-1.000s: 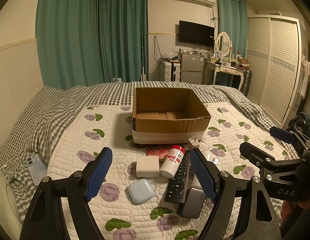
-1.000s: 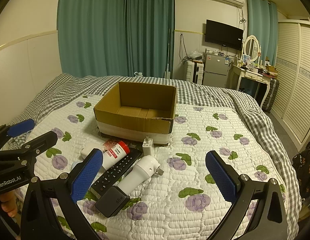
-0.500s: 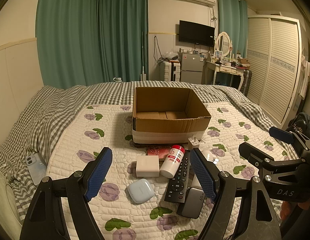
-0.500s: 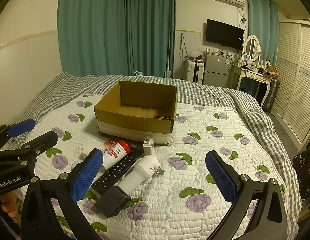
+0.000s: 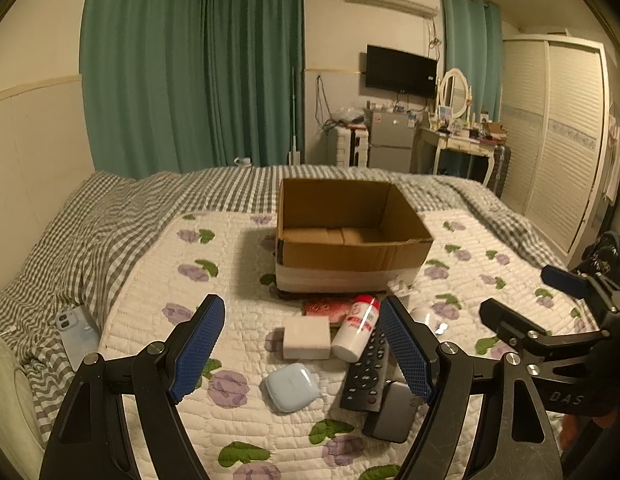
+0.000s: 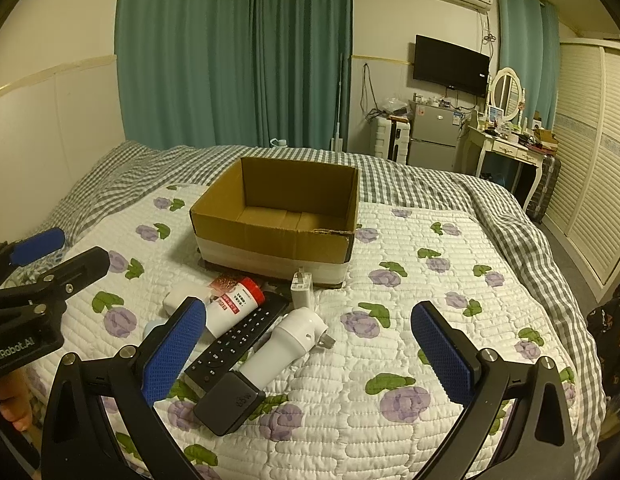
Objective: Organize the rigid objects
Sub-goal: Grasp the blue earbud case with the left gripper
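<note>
An open, empty cardboard box (image 5: pixel 349 256) (image 6: pixel 278 236) stands on the quilted bed. In front of it lie a white block (image 5: pixel 306 343), a red-capped white bottle (image 5: pixel 355 334) (image 6: pixel 234 304), a black remote (image 5: pixel 367 376) (image 6: pixel 234 340), a pale blue earbud case (image 5: pixel 290 387), a grey charger brick (image 5: pixel 391 414) (image 6: pixel 230 402), a white cylindrical plug adapter (image 6: pixel 286 340) and a small white wall charger (image 6: pixel 302 286). My left gripper (image 5: pixel 302 354) is open and empty above the pile. My right gripper (image 6: pixel 310 354) is open and empty, to the right of the pile.
A phone in a pale case (image 5: pixel 76 334) lies on the checked blanket at the left. A red packet (image 5: pixel 325 307) lies under the bottle. A wardrobe (image 5: pixel 557 136), a dresser (image 6: pixel 505 148) and green curtains (image 5: pixel 190 72) lie beyond the bed.
</note>
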Motion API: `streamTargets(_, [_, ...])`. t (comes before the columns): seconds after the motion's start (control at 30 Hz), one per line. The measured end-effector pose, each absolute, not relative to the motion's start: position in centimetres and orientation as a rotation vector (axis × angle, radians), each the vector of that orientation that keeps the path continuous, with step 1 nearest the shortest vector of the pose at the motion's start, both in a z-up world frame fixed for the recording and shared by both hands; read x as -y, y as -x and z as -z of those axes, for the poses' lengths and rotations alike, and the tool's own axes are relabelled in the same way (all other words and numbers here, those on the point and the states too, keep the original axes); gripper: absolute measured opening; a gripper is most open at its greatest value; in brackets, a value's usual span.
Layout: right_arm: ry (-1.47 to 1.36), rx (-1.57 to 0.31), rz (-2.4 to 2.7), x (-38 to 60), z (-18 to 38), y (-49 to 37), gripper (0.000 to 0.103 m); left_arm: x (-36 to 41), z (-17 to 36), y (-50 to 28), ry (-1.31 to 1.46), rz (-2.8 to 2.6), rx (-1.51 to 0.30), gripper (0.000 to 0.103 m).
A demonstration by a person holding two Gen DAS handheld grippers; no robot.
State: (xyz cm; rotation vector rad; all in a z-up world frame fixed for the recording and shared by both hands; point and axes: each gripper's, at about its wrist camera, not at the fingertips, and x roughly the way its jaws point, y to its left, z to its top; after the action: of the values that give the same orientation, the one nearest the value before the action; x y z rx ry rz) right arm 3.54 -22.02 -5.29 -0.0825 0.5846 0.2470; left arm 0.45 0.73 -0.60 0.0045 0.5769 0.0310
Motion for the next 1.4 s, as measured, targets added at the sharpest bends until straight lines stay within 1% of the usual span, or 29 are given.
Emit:
streamTargets(0.13, [0.095,-0.621,-0.249,21.7,6.6,-4.0,0.103,-1.2,3.3,-2.2,-0.005,-0.064,-0.656,0.083])
streamTargets(0.33, [0.114,-0.722,-0.248,21.6,10.2,-5.4,0.103,-1.3,9.6,-5.0,-0.017,-0.133,-0.825,0.082])
streamTargets(0.5, [0.090,-0.779,-0.260,21.9,12.2,-6.3,0.103,-1.7,12.3,-5.7,-0.002,-0.144,-0.896,0.080])
streamTargets(0.6, [0.093,-0.780,-0.260,21.9,12.6,-6.5,0.103,-2.1,13.4,-6.1,0.030,-0.148,-0.938,0.079])
streamTargets(0.67, [0.085,-0.783,-0.260,22.1,12.6,-6.6,0.103,-2.0,13.7,-6.3,0.023,-0.143,-0.948,0.079])
streamTargets(0.7, [0.079,-0.786,-0.259,22.2,12.6,-6.6,0.103,-1.8,13.8,-6.3,0.013,-0.138,-0.949,0.072])
streamTargets(0.73, [0.075,-0.789,-0.258,22.3,12.7,-6.6,0.103,-1.4,13.9,-6.4,-0.004,-0.123,-0.953,0.063])
streamTargets(0.77, [0.073,-0.793,-0.258,22.3,12.7,-6.6,0.103,-1.2,14.0,-6.5,-0.007,-0.111,-0.958,0.056])
streamTargets(0.9, [0.074,-0.810,-0.269,21.9,13.1,-6.1,0.103,-1.1,13.7,-6.5,-0.016,-0.109,-0.958,0.056])
streamTargets(1.07, [0.102,-0.837,-0.319,19.9,14.1,-4.9,0.103,-1.3,11.0,-4.5,-0.044,-0.137,-0.894,0.056])
streamTargets(1.3, [0.173,-0.892,-0.387,15.6,17.3,-4.1,0.103,-2.2,8.4,-2.2,-0.035,-0.153,-0.837,0.056])
streamTargets(1.37, [0.154,-0.907,-0.367,15.2,17.9,-4.6,0.101,-2.5,8.0,-2.0,-0.015,-0.149,-0.829,0.056])
streamTargets(1.4, [0.152,-0.911,-0.356,15.2,18.1,-4.8,0.099,-2.5,7.9,-2.0,-0.011,-0.148,-0.827,0.056])
